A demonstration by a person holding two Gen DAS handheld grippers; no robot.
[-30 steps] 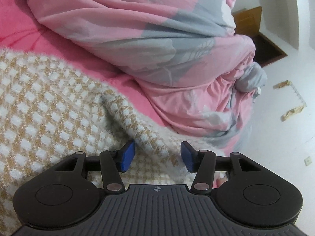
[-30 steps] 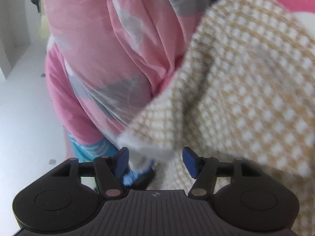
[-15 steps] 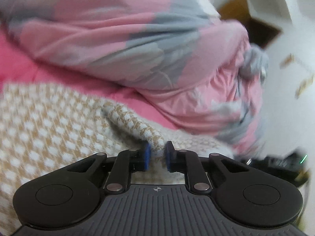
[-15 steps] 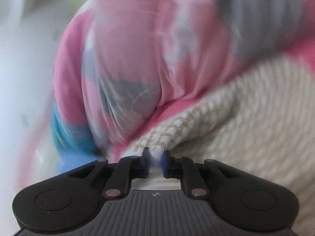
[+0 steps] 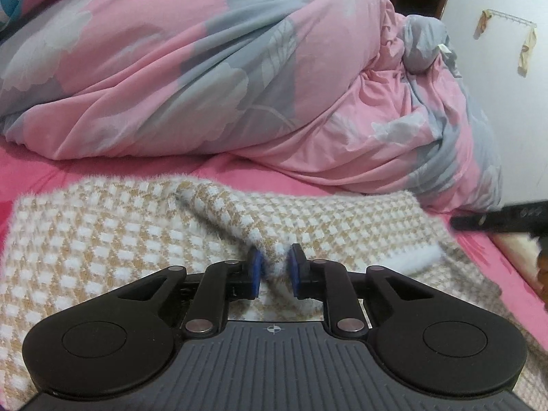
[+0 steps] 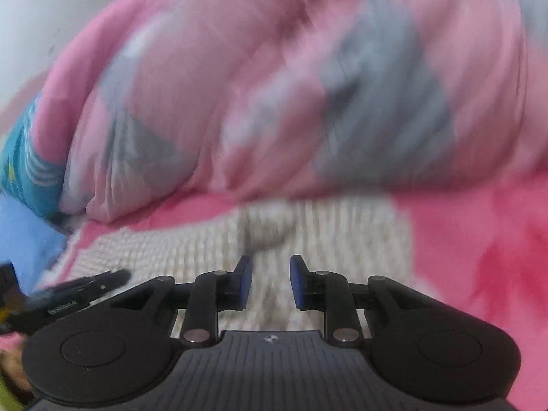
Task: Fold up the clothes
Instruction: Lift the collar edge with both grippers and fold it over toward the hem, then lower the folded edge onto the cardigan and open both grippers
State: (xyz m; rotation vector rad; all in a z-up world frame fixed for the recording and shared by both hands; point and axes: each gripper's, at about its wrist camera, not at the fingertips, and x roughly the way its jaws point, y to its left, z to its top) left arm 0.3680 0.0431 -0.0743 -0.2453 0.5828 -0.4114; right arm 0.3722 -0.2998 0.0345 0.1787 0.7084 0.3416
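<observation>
A pink bed [image 5: 30, 174] carries a heaped pink-and-grey duvet [image 5: 212, 68] along its far side, leaving a bare strip near the right edge. The tan-and-white checked garment [image 5: 102, 239] lies flat before it. The left claw [image 5: 275, 270] pinches a raised fold, having just eased slightly. The right claw [image 6: 269, 281], just widening, stands apart over blurred knit; contact is unclear.
</observation>
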